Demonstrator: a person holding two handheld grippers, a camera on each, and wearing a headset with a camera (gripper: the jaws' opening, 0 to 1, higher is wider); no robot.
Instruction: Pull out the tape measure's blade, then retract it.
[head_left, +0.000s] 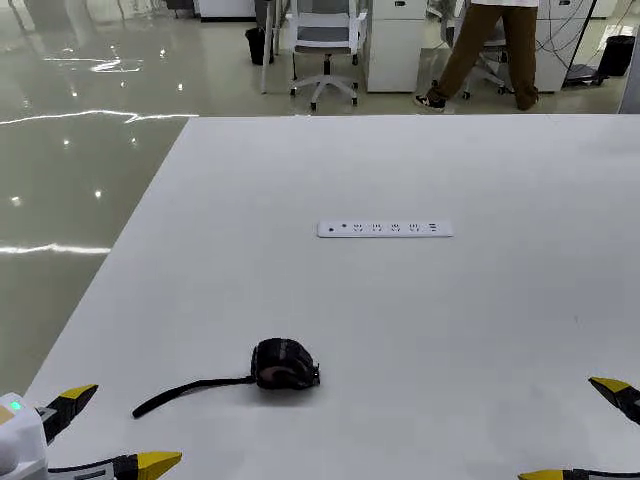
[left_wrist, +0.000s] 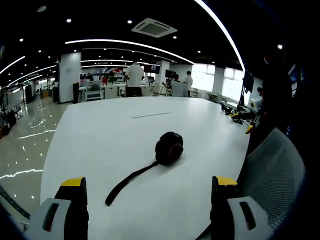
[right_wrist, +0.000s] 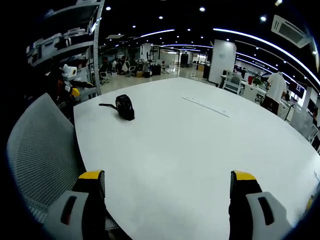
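Head view: left gripper (head_left: 115, 430) cropped by the bottom left corner, with just two black, yellow-tipped fingers (head_left: 155, 463) and a bit of white body in frame; right gripper (head_left: 580, 430) cropped harder at the bottom right, yellow tips alone. Both held low at the near edge of the white surface (head_left: 450, 320), angled inward, well apart from each other, touching nothing. Fingers on each spread wide with nothing between them, equally plain in the left gripper view and the right gripper view. Black tape measure (head_left: 285, 364) lying on the surface near the front edge, closer to the left gripper, apart from both. Blade end too small to make out; markings on the case unreadable. Black strap (head_left: 190, 392) trailing flat from the case toward the left gripper, free end short of the fingers. White power strip (head_left: 385, 229) farther back, mid-surface, sockets hard to make out. Grey mesh chair (left_wrist: 272, 170) beside the near edge in both gripper views, only partly in frame. Person (head_left: 490, 50) at the far desks, cut off above the waist by the top edge.
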